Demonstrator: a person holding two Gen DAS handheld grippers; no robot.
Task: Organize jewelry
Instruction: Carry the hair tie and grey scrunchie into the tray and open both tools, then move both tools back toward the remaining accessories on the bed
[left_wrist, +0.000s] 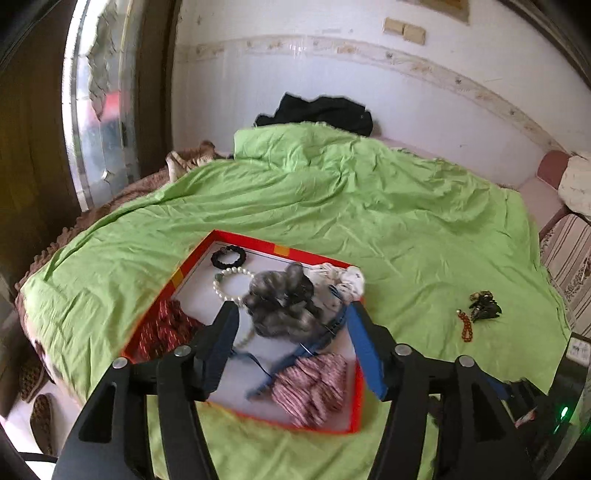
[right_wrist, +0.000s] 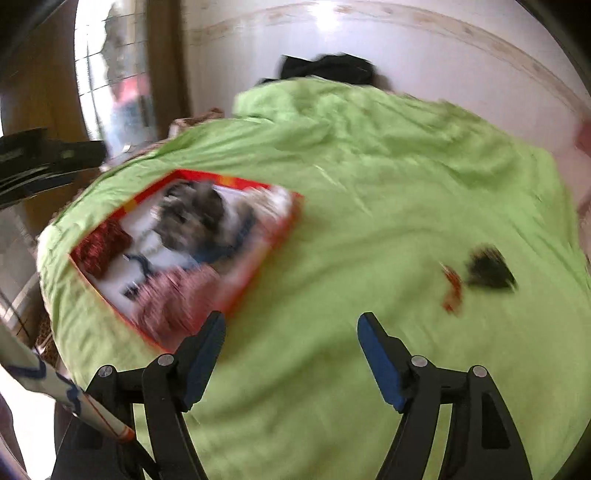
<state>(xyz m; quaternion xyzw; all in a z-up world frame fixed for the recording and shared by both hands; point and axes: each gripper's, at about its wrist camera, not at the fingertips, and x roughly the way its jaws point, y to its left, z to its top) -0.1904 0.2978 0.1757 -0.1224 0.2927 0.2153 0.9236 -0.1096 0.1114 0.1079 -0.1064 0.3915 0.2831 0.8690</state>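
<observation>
Nearest the lens in the left wrist view is the left gripper (left_wrist: 291, 314), its jaws apart and holding nothing, poised over the red-rimmed tray (left_wrist: 356, 398) that lies on the bed's green sheet (left_wrist: 369, 206). Inside the tray are a grey fluffy scrunchie (left_wrist: 284, 299), a white bead bracelet (left_wrist: 227, 282), a black bead bracelet (left_wrist: 228, 256), a dark red scrunchie (left_wrist: 166, 330) and a pink striped one (left_wrist: 314, 387).

The right gripper (right_wrist: 291, 332) also has its jaws apart and empty, above bare sheet, in a view smeared by motion blur.

Still outside the tray, well to its right on the sheet, lie an amber bead strand (left_wrist: 466, 326) and, just beside it, a black tasselled piece (left_wrist: 485, 304) — probably the next things to collect.

The strand looks light and limp; its beads are likely hard and slippery, so it would sag and swing from any single grip. A pinch across its middle, pressing slightly into the soft bedding, seems safest. Its long axis runs roughly toward and away from the left camera, curving a little. The tasselled piece looks soft and light — its fringe fans to the right, and the brassy cluster at its upper left seems the firmer hold.
</observation>
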